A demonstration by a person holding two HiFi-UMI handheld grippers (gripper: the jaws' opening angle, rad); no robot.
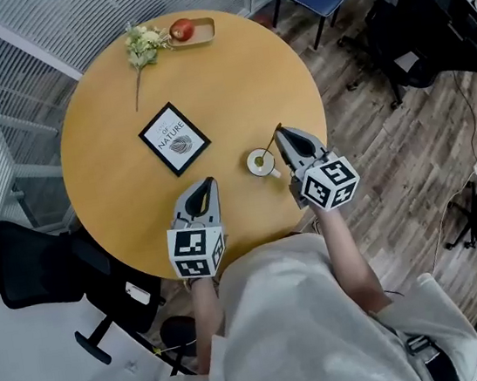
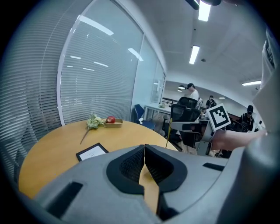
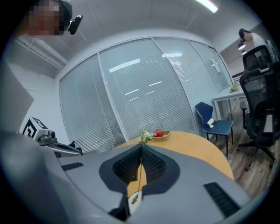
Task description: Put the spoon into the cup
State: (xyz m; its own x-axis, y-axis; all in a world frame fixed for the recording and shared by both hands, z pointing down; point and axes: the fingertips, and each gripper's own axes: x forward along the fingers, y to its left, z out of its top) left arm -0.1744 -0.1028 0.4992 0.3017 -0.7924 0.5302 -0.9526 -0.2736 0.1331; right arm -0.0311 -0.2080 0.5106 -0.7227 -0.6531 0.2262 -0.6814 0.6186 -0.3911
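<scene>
Right gripper (image 3: 141, 148) is seen clamped on a thin gold-coloured metal spoon (image 3: 139, 175). The bowl end is hard to make out, low in the frame behind the jaws. Left gripper (image 2: 145, 148) is pinched together with nothing in it. Everything's set on a round light-wood table (image 1: 105, 116) in an office walled with glass and blinds. The spoon is held steeply, its lower end at the small white cup (image 1: 250, 164), centre-right in the head view. Whether it's touching inside can't be told.

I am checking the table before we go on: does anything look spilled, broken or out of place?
Nothing spilled or broken. Only the flower sprig lies loose on the table beside the apple tray, and the framed card lies flat, turned askew.
</scene>
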